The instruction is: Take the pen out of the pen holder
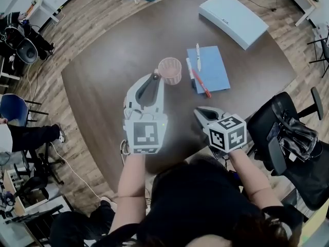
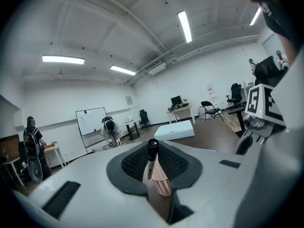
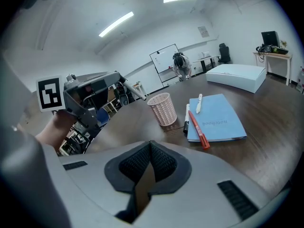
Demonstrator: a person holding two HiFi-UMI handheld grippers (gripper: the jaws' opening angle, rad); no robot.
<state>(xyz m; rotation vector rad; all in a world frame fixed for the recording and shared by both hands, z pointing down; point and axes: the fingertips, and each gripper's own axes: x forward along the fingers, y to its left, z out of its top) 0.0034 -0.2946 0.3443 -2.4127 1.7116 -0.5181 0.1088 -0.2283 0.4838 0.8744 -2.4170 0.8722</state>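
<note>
The big brown table (image 1: 103, 86) fills the middle of the head view. If the pen falls, it could roll across the table or off the edge.

The white box (image 1: 233, 18) at the upper right is well away, so it should be safe.

The blue notebook (image 1: 213, 68), right of middle, has a red pen (image 1: 202, 84) and a white pen (image 1: 198, 56) lying on it. If a claw swings that way, it could knock them off.

The left gripper (image 1: 154, 79) is in the middle of the head view. Its jaws are narrow and pinch the pen (image 2: 151, 156), which has a black cap. They hold only a small bit of it, so I think it could slip or tip if the hand moves fast.

The right gripper (image 1: 201, 112) is lower and to the right. Its jaws are pressed together with nothing in them, so it cannot catch the pen if it falls.

The pink pen holder (image 1: 170, 70) stands just right of the left claw's tips and looks empty. It looks light. If the claw or the pen bumps it, it could fall over.
</note>
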